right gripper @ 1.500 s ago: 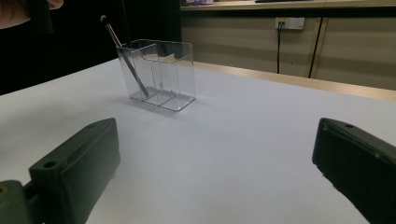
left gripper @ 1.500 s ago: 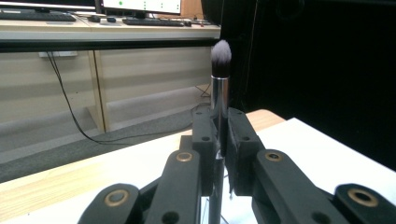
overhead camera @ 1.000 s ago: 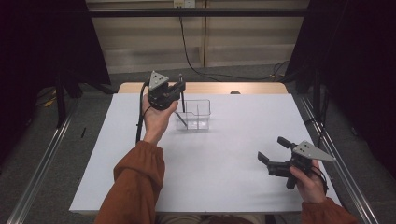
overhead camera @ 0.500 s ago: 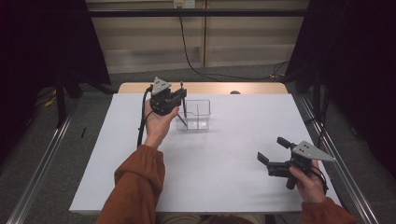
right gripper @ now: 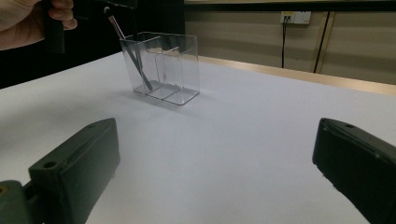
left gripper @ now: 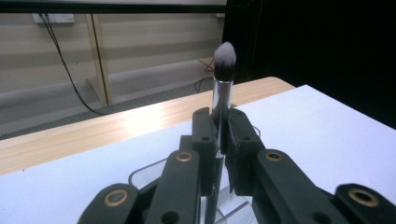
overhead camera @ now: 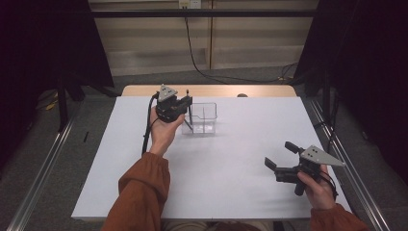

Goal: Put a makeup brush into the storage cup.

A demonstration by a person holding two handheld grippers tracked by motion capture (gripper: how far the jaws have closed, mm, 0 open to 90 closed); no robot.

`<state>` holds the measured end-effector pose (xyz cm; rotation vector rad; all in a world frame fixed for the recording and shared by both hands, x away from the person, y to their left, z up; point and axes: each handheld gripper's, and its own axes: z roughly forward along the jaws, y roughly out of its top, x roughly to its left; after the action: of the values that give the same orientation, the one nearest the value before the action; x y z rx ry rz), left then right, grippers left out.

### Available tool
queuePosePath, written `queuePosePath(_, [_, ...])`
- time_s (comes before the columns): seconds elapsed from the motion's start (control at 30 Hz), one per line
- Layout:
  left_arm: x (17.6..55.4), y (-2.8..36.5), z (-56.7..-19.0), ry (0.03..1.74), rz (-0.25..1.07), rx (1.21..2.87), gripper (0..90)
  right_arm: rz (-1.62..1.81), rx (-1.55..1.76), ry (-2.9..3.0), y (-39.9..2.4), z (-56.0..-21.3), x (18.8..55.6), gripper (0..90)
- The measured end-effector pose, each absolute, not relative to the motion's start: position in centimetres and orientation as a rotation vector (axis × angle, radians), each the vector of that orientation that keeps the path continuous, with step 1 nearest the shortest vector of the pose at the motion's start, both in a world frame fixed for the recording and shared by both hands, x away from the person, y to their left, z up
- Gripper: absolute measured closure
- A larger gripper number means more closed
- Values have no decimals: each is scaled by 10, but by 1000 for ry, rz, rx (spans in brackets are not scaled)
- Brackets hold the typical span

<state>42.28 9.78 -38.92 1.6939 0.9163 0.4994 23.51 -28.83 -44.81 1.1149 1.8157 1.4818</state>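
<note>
A brush [left gripper: 223, 88] with white-tipped dark bristles and silver ferrule; clear box [overhead camera: 202, 118]; black grippers; white table [overhead camera: 240, 159] with wooden far edge; rust-orange sleeves

The makeup brush's [left gripper: 223, 100] lower handle is hidden behind the left gripper's [left gripper: 219, 135] closed jaws. The clear organizer [left gripper: 149, 175] is mostly covered by that gripper and cut off at the bottom edge. In the right gripper view, the left hand [right gripper: 28, 21] is cropped at the top corner.
</note>
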Motion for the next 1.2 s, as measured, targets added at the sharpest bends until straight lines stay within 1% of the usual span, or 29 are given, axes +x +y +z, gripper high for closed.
queuePosePath(0.1, [425, 99, -391, 927, 477, 1704, 831, 1482, 1116, 1815, -288, -448, 235, 4])
queuePosePath(0.2, [426, 100, -392, 927, 485, 1705, 819, 1484, 1117, 1814, -289, -448, 235, 4])
queuePosePath(0.33, [425, 100, -391, 914, 495, 1693, 745, 1483, 1117, 1815, -289, -448, 235, 5])
queuePosePath(0.43, [425, 100, -391, 895, 492, 1694, 719, 1484, 1114, 1814, -288, -448, 235, 5])
queuePosePath(0.5, [425, 100, -391, 890, 507, 1693, 670, 1485, 1116, 1814, -288, -448, 235, 5])
queuePosePath(0.63, [425, 101, -390, 867, 526, 1687, 539, 1485, 1116, 1816, -288, -448, 236, 4])
queuePosePath(0.7, [425, 101, -390, 859, 530, 1682, 496, 1481, 1116, 1820, -288, -449, 236, 5])
queuePosePath(0.77, [427, 103, -390, 863, 530, 1666, 420, 1486, 1122, 1818, -289, -449, 236, 4])
queuePosePath(0.97, [428, 104, -391, 873, 533, 1646, 264, 1486, 1127, 1815, -289, -450, 237, 5])
queuePosePath(1.13, [431, 104, -390, 884, 523, 1641, 111, 1491, 1129, 1805, -291, -449, 237, 5])
queuePosePath(1.2, [430, 105, -390, 892, 519, 1642, 76, 1489, 1132, 1805, -292, -450, 238, 5])
